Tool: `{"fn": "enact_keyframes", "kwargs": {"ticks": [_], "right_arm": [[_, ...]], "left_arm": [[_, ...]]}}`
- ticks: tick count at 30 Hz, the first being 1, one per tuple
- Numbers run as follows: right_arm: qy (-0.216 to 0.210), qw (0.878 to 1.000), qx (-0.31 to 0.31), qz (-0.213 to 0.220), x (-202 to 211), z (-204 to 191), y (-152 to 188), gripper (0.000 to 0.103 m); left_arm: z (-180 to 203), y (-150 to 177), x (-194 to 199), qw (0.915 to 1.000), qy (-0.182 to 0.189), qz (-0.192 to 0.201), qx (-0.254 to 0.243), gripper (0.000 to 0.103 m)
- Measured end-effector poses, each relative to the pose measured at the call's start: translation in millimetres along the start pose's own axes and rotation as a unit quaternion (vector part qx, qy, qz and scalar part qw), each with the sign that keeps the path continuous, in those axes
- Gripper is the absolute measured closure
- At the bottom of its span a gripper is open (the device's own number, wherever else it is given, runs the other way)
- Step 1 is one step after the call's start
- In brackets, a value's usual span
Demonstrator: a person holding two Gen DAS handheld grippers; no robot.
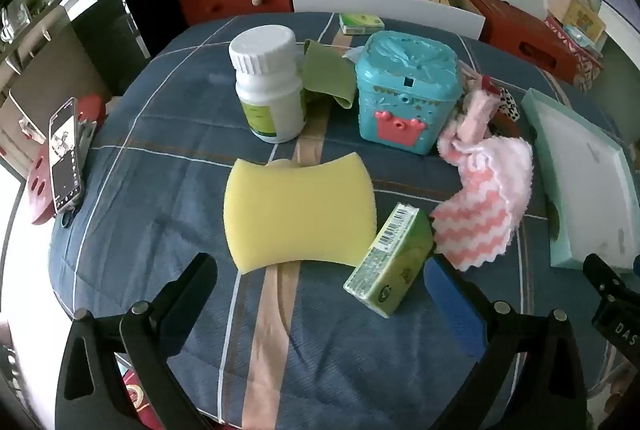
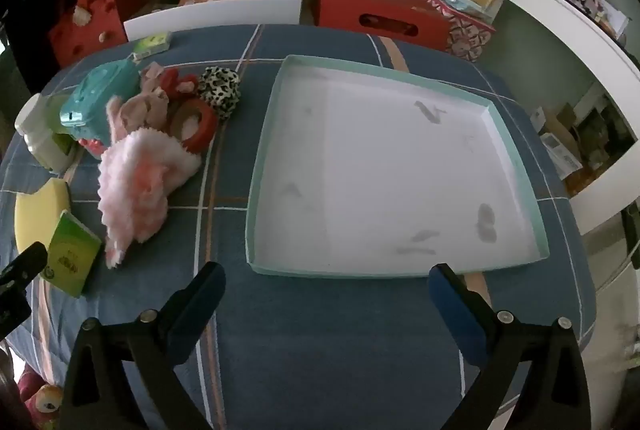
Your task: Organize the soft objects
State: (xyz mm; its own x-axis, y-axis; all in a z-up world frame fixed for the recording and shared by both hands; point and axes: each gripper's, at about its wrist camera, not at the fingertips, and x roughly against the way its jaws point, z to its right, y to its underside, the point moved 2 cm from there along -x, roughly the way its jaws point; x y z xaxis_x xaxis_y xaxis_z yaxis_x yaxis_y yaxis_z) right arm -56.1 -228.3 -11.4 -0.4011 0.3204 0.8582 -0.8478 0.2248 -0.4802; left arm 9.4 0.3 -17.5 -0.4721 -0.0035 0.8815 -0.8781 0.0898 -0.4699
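A yellow sponge (image 1: 298,212) lies flat on the blue checked cloth, just ahead of my left gripper (image 1: 320,284), whose jaws stand wide open and hold nothing. A green tissue pack (image 1: 390,260) leans by the right finger. A pink-and-white fluffy cloth (image 1: 482,198) lies to the right, a green cloth (image 1: 326,74) sits behind the white bottle (image 1: 270,86). In the right wrist view my right gripper (image 2: 326,288) is open over bare cloth, just short of the shallow teal-rimmed white tray (image 2: 264,166). The pink cloth (image 2: 138,186), leopard scrunchie (image 2: 220,90) and red scrunchie (image 2: 198,124) lie left of it.
A teal lidded toy box (image 1: 404,92) stands mid-table. A phone on a pink stand (image 1: 64,156) sits at the left table edge. Another tissue pack (image 1: 360,22) lies at the far edge. Red bags and boxes (image 2: 380,14) crowd the floor beyond the table.
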Motion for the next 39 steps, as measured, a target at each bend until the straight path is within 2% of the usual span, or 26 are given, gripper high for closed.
{"fn": "enact_keyframes", "kwargs": {"ticks": [9,10,39], "right_arm": [[0.005,1.000,-0.004,0.001,-3.3,-3.5,1.4,0.000],[0.003,1.000,-0.004,0.003,-3.3,-2.9,3.3,0.000],[0.000,1.000,0.007,-0.006,-5.3,-2.2,5.0,0.000]], "left_arm": [[-6.1,-2.5,-2.5,0.9998,0.009,-0.005,0.019,0.000],[2.1,1.4,-2.3,0.9999,0.014,-0.002,-0.009,0.000],[2.2,2.4,-10.4,0.9998,0.016,-0.013,-0.006,0.000]]}}
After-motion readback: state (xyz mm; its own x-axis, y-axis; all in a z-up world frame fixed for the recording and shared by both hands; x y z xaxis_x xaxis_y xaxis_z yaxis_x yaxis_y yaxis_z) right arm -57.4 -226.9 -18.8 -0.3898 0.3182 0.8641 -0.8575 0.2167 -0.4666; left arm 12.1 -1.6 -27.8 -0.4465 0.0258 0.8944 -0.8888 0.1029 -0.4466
